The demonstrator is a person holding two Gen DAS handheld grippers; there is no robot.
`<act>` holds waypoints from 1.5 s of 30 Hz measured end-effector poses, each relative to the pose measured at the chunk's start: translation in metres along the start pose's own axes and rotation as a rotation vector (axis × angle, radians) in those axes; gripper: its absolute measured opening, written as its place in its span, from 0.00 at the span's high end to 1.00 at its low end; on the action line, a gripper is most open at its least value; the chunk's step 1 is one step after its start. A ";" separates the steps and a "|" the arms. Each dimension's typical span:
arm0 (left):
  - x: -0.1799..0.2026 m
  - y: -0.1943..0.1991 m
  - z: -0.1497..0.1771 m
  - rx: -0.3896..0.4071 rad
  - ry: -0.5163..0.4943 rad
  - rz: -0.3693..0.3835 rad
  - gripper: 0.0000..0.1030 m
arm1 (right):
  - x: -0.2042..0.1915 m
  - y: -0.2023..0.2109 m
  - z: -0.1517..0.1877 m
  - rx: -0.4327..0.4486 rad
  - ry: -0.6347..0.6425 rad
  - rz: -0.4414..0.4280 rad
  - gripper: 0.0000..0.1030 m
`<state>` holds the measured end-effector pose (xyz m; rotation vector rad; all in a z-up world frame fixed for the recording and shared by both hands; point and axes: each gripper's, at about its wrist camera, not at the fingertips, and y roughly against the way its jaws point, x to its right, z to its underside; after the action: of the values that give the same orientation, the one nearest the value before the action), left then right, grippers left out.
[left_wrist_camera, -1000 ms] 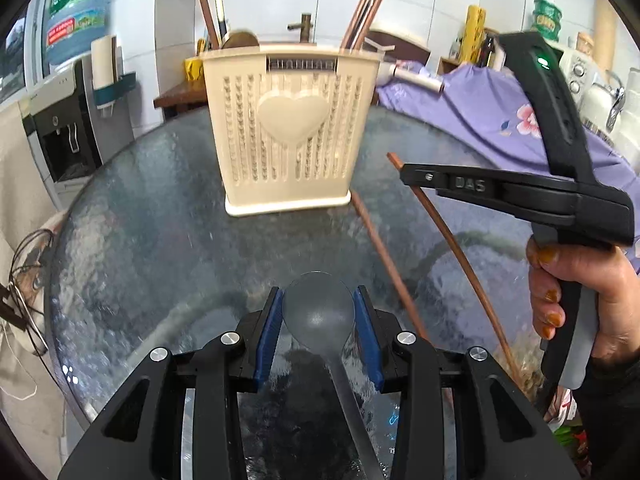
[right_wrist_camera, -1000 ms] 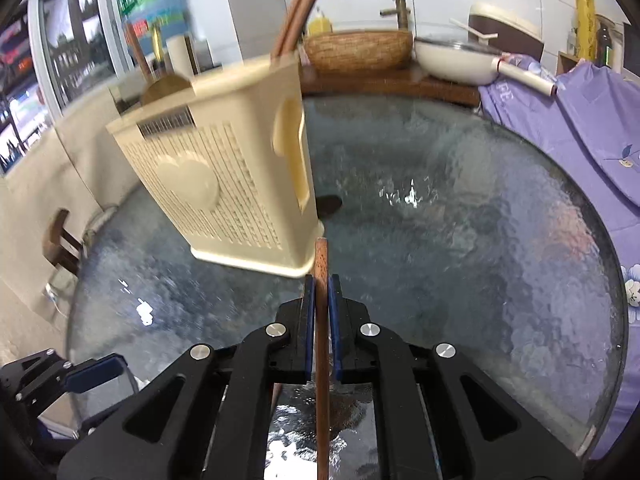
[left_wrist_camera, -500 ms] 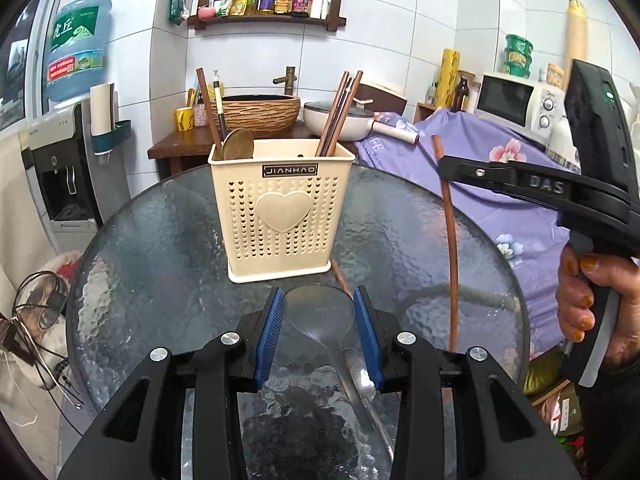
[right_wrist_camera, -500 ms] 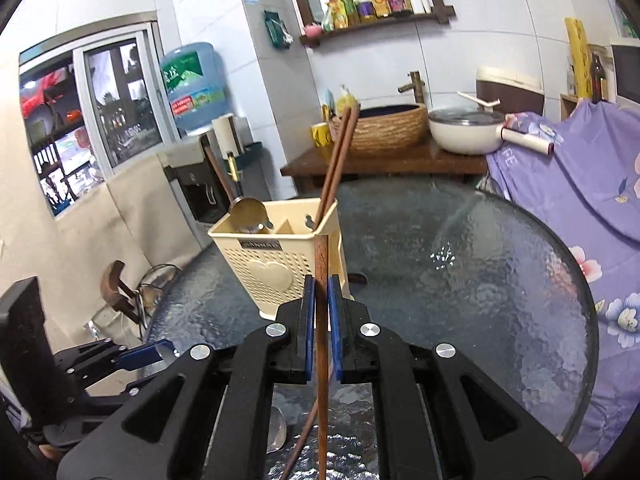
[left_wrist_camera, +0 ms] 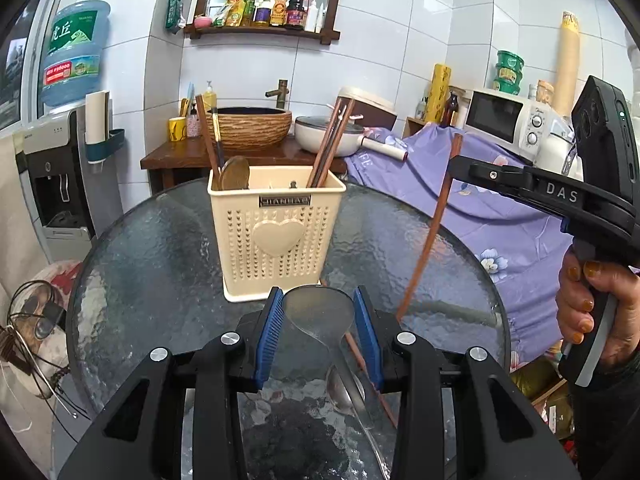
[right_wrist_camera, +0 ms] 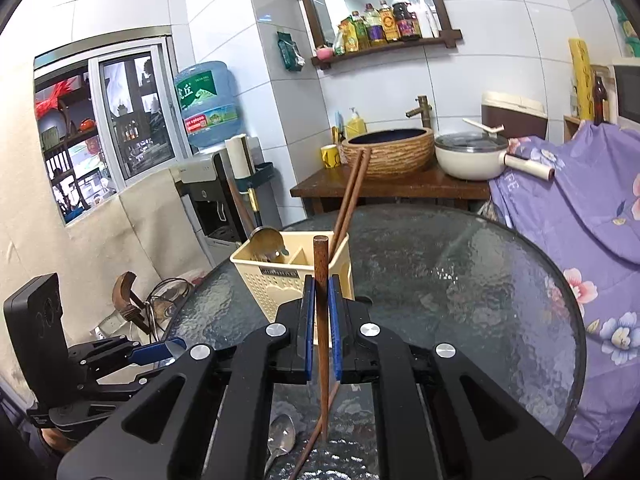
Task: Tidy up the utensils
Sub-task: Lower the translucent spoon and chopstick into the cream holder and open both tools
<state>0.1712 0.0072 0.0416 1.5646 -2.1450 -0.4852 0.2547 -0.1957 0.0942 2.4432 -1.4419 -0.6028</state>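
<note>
A cream utensil basket (left_wrist_camera: 276,236) stands on the round glass table (left_wrist_camera: 160,264), with chopsticks and a spoon standing in it; it also shows in the right wrist view (right_wrist_camera: 280,280). My left gripper (left_wrist_camera: 318,328) is shut on the bowl of a clear plastic spoon (left_wrist_camera: 320,312), held above the table in front of the basket. My right gripper (right_wrist_camera: 321,320) is shut on a brown chopstick (right_wrist_camera: 321,300), held upright; the chopstick shows in the left wrist view (left_wrist_camera: 432,232) to the right of the basket. A second chopstick (right_wrist_camera: 312,444) and a metal spoon (right_wrist_camera: 282,438) lie on the table below.
A purple flowered cloth (left_wrist_camera: 480,216) covers something at the table's right. Behind the table stand a wooden stand with a basin (left_wrist_camera: 252,128), a pot (left_wrist_camera: 324,132), and a water dispenser (left_wrist_camera: 56,184) at left. Cables (left_wrist_camera: 32,320) lie at far left.
Both grippers have risen and drawn back from the basket. The right gripper has lifted its chopstick off the table and turned it upright. The left keeps hold of the clear spoon.
</note>
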 end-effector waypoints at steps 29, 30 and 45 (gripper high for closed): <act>-0.047 -0.035 -0.164 0.236 -0.014 -0.250 0.66 | -0.019 -0.056 -0.152 0.146 0.039 0.005 0.93; -0.051 -0.041 -0.160 0.227 -0.012 -0.258 0.66 | -0.016 -0.062 -0.146 0.139 0.033 0.010 0.93; -0.064 -0.094 -0.097 0.120 0.032 -0.274 0.66 | 0.010 -0.114 -0.086 0.015 -0.049 0.027 0.93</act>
<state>0.3157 0.0383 0.0654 1.9322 -1.9769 -0.4203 0.3877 -0.1499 0.1222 2.4323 -1.5008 -0.6533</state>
